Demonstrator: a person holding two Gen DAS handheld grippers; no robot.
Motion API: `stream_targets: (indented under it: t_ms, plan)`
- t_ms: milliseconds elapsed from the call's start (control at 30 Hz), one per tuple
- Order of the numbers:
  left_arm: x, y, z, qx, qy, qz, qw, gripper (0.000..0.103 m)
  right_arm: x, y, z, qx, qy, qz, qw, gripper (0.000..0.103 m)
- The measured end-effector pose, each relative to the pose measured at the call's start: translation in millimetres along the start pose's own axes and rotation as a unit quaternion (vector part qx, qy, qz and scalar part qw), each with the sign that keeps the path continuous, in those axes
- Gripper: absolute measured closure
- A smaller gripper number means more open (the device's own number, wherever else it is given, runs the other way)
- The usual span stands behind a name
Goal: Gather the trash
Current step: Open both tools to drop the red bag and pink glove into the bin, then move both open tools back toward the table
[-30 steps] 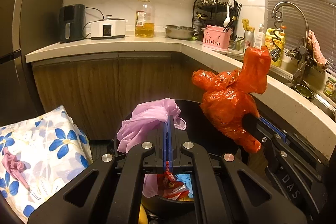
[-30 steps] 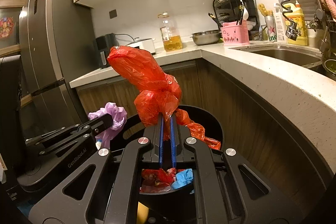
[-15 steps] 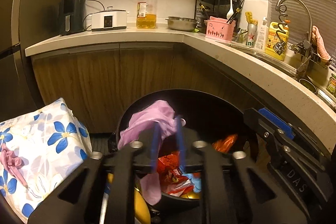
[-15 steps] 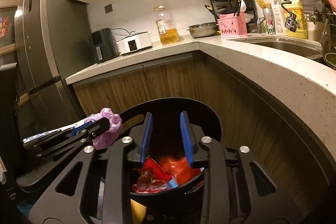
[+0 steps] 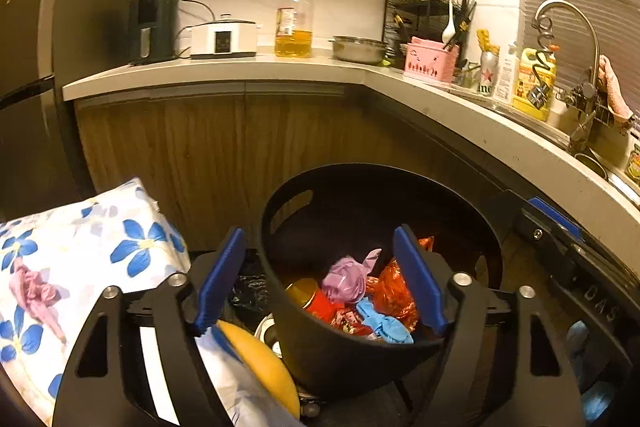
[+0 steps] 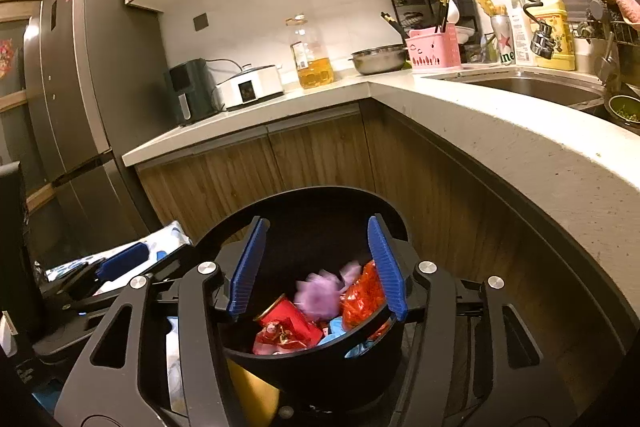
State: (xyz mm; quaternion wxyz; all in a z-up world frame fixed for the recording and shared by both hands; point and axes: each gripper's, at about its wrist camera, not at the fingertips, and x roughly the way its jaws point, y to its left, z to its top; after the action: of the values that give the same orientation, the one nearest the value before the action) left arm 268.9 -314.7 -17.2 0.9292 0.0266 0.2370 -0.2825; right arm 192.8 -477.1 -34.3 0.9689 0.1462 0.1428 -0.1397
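A black round trash bin [image 5: 304, 203] [image 6: 320, 203] stands on the floor by the wooden cabinets. Inside lie a purple plastic bag [image 5: 346, 279] [image 6: 320, 293], a red-orange plastic bag [image 5: 394, 291] [image 6: 362, 295], a red can [image 6: 286, 317], red wrappers and blue scraps. My left gripper [image 5: 320, 279] is open and empty above the bin's left rim. My right gripper [image 6: 318, 265] is open and empty above the bin's opening. The right gripper also shows at the right edge of the left wrist view [image 5: 552, 223], and the left gripper at the left of the right wrist view [image 6: 116, 263].
A white bag with blue flowers [image 5: 80, 247] sits left of the bin. A yellow object [image 5: 260, 359] lies by the bin's base. The L-shaped counter [image 6: 460, 123] wraps behind and right, holding an oil bottle [image 5: 293, 23], a cooker [image 5: 222, 39], a pink caddy [image 5: 430, 65] and a sink [image 6: 532, 89].
Both grippers opened. The purple bag left my left gripper and the red-orange bag left my right gripper; both now lie in the bin.
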Motion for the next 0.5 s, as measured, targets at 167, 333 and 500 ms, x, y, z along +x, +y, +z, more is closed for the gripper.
stream_targets:
  t_ms: [167,333,500]
  plan:
    - [-18,10,-5,-0.006,-0.008,0.041,0.9991,0.015,-8,9,-3,-0.01,0.002,-0.004,1.0,0.038]
    - [-43,21,-10,-0.006,-0.02,0.073,0.9971,0.009,-27,22,-9,-0.023,-0.004,-0.006,1.0,0.028]
    - [-65,34,-18,-0.016,-0.029,0.092,0.9952,0.006,-44,33,-14,-0.024,-0.003,-0.01,1.0,0.025]
